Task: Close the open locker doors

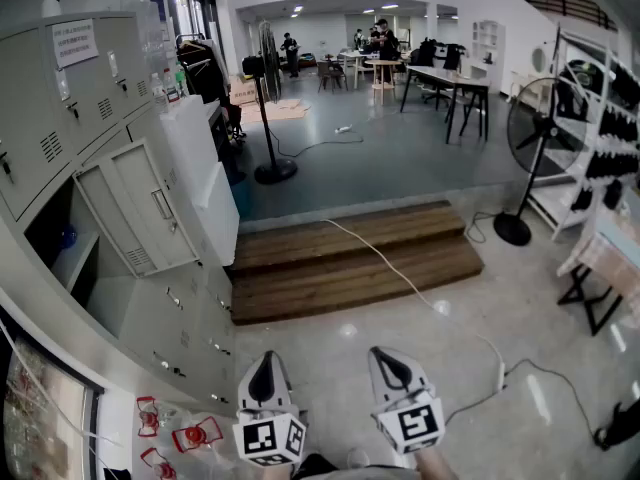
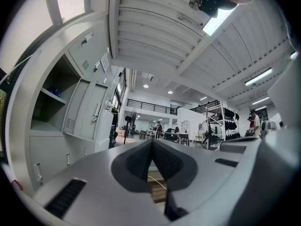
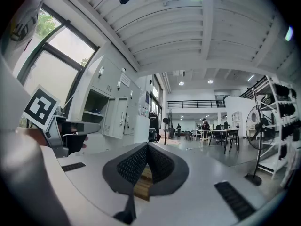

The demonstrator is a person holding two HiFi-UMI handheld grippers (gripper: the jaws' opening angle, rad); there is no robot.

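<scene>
the left gripper (image 1: 266, 366) and right gripper (image 1: 388, 360) are held side by side at six o'clock of the head view, each with jaws closed and nothing between them. the open locker door (image 1: 138, 208) is seen at ten o'clock, swung out from the grey lockers (image 1: 95, 93), well apart from both.
</scene>
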